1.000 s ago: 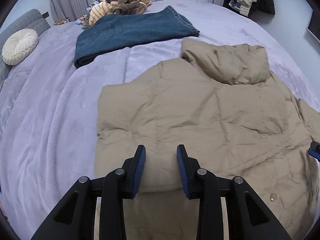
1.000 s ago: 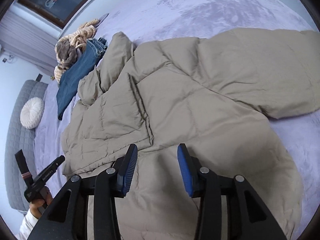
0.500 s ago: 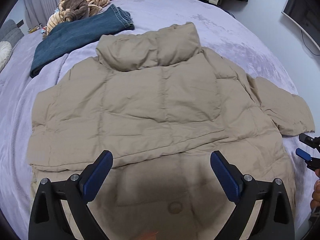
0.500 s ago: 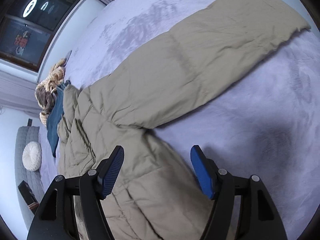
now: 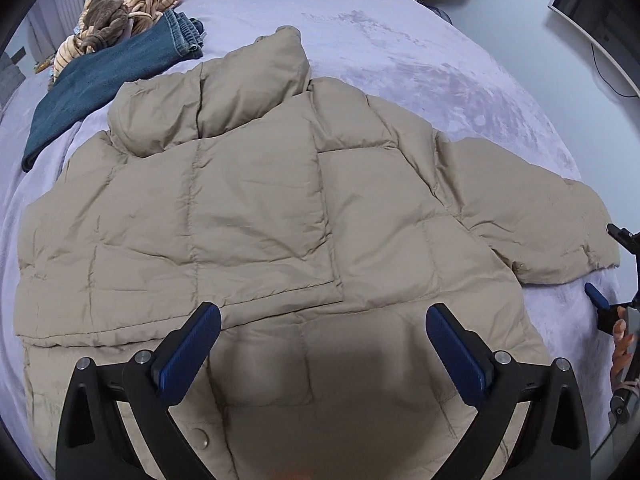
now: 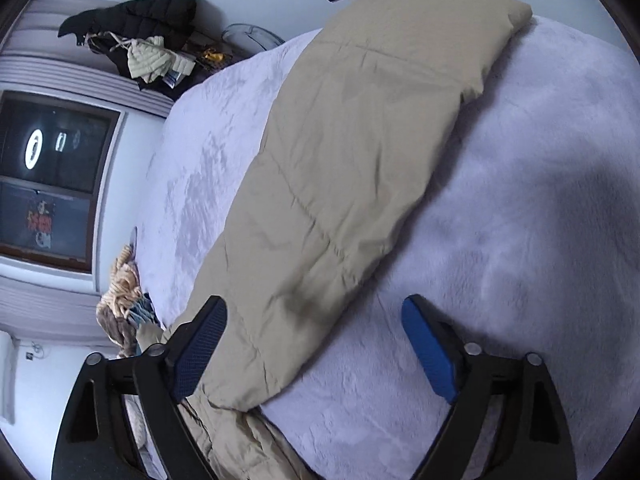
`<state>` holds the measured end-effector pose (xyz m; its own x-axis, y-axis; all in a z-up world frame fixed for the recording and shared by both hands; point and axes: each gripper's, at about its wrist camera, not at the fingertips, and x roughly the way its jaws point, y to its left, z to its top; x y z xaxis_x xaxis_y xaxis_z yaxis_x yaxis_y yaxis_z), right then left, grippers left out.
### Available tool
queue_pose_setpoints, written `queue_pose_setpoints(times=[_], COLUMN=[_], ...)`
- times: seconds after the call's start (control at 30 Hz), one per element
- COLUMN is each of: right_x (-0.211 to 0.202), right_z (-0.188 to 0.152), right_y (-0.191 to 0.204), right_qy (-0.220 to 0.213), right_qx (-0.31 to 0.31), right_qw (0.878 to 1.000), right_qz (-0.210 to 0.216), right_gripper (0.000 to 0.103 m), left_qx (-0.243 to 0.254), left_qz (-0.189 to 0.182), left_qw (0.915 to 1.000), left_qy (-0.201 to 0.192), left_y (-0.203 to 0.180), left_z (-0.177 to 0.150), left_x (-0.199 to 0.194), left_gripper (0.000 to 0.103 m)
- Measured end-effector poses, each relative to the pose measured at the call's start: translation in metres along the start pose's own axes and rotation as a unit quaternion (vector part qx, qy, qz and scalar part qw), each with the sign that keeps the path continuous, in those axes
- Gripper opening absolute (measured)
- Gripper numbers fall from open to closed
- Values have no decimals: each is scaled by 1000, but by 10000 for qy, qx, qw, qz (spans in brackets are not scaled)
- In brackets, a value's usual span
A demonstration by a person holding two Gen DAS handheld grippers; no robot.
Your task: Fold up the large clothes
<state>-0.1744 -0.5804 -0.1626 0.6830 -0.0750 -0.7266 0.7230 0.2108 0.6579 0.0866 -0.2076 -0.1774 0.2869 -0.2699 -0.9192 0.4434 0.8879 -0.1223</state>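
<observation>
Overhead, both tools gaping and empty, right tool [image 6: 314, 354] opening; tan jacket [image 5: 260, 208] across lavender bedspread [image 5: 420, 48].

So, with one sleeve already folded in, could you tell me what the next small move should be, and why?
Probably bring the right gripper, its jaws opening with nothing pinched, forward along the outstretched sleeve to grasp near the cuff. That sleeve lies flat on the bed, beside the jacket, whose other side is folded inward. The left gripper hangs open over the hem.

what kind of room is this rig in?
Most likely a bedroom. A beige puffer jacket is spread on a bed with a lilac plush cover, folded jeans lie further back, and more clothes are heaped beside a dark window.
</observation>
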Motion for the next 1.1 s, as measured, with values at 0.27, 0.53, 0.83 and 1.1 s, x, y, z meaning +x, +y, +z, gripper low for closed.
queue_pose_setpoints(times=[0.27,0.53,0.83,1.1], right_x=[17,31,40,48], right_z=[40,61,52,-31], right_y=[-6,-8,42,224], right_qy=[-21,100,322,457], right_qx=[576,1303,607,-2334], right_qw=[9969,9858,9948,9683], right_qz=[539,1051,753,762], right_gripper=[103,101,9,9], left_qx=[-70,-270,-498,-923], left_qz=[-27,69,365,681], left_qw=[9999,9995,9970,9916], left_qy=[91,-145,-473,-598], left_y=[-6,12,71,148], left_z=[1,10,13,1], left_x=[4,-9,-29,-41], left_gripper=[103,103,103,103])
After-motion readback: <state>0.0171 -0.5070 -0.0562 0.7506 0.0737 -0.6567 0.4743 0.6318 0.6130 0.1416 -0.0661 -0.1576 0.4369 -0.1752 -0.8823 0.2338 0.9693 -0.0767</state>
